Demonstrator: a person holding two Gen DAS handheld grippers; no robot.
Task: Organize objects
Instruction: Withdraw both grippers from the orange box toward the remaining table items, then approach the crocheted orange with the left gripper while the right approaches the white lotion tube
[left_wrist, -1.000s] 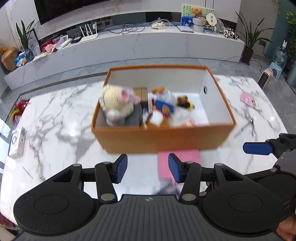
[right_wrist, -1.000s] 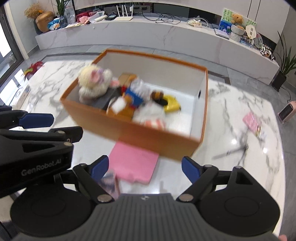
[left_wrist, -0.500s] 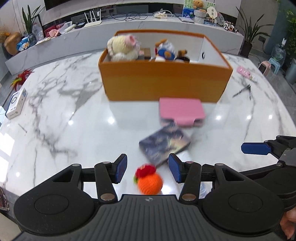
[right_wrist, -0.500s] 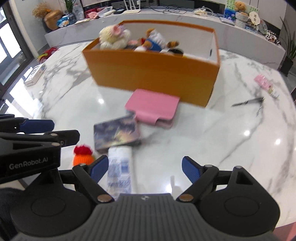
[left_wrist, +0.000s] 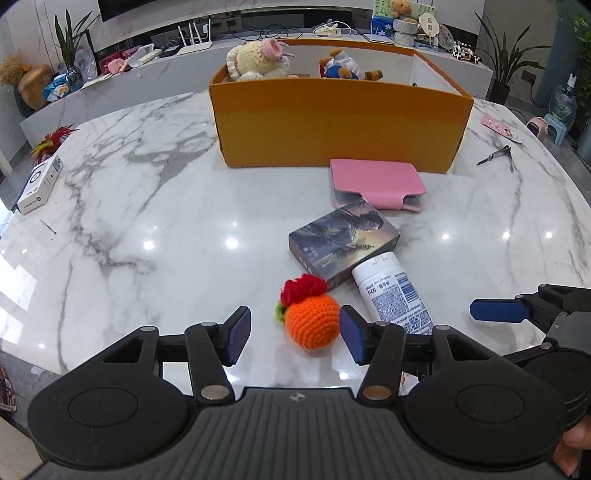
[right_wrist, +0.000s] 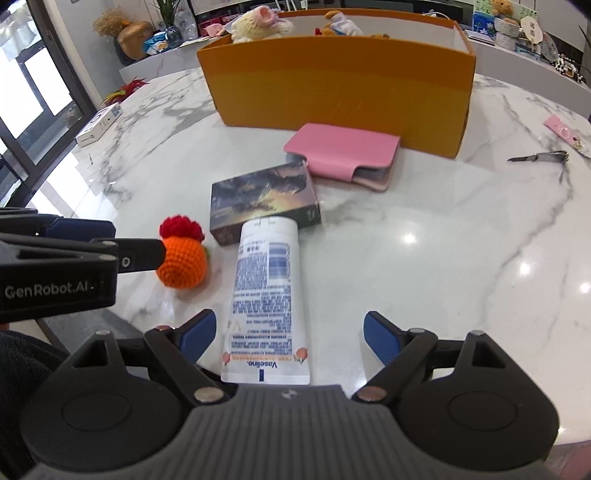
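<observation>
A: What is the left gripper (left_wrist: 293, 334) doing?

B: Its jaws have just been opening, and the orange crocheted ball with a red tuft (left_wrist: 310, 317) sits between the blue pads (left_wrist: 238, 332), clear of both. It lies on the white marble table (left_wrist: 147, 206); nothing is gripped.

A: And the right gripper (right_wrist: 288, 332)?

B: It stands wide apart, with the white Vaseline lotion tube (right_wrist: 267, 288) lying lengthwise between its fingers, nearer the left pad, and not pinched.

A: What lies ahead of the tools?

B: Just beyond the tube's cap end is a dark picture-printed card box (right_wrist: 264, 201), touching it. Past that lies a pink leather wallet (right_wrist: 343, 153), close against the orange cardboard box (right_wrist: 340, 88). Knitted soft toys (left_wrist: 258, 61) poke above the box's rim.

A: Anything to the side?

B: A small white carton (left_wrist: 38, 184) is far to the left, and metal nail clippers (right_wrist: 539, 158) are off to the right.
</observation>
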